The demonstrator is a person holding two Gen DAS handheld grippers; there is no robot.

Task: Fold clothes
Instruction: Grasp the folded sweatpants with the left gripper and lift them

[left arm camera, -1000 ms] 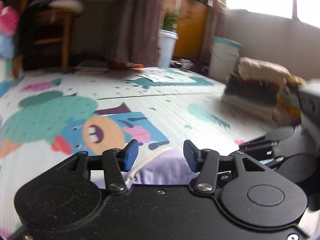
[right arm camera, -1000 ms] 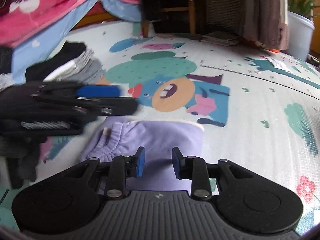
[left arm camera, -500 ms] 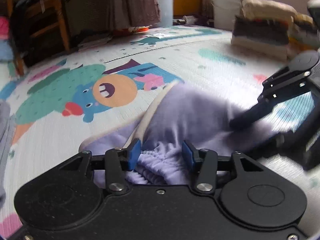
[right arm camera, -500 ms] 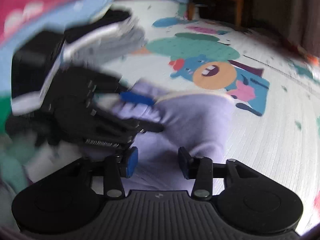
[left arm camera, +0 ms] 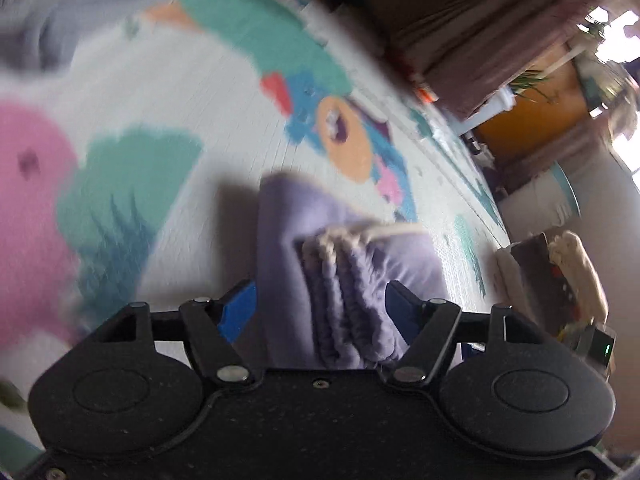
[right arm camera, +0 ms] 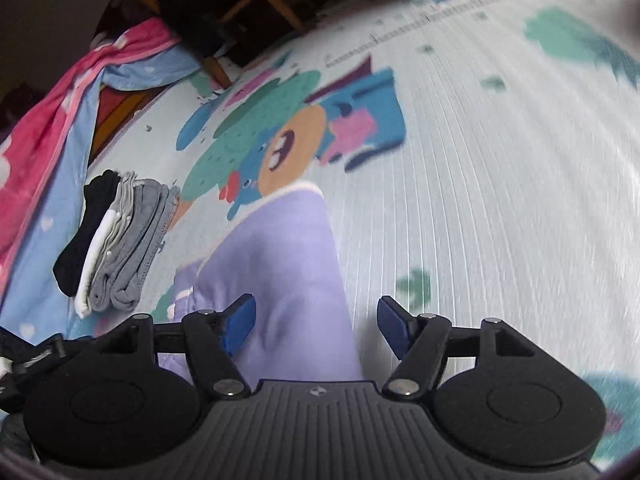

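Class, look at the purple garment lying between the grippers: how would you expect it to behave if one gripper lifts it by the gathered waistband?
The purple garment would probably go floppy and drape, since it already sags in soft folds. The ribbed waistband looks bunched, so it likely gives a thicker, surer pinch. It seems light; nothing suggests stiffness.

Daylight floods in from a blown-out window point(left arm camera: 624, 32) at upper right of the left wrist view, while heavy motion blur smears the play mat point(left arm camera: 120, 100) and dark vignetting rounds the fisheye corners. The right wrist view is evenly lit and sharper at centre, though the mat's lines streak toward the right edge.
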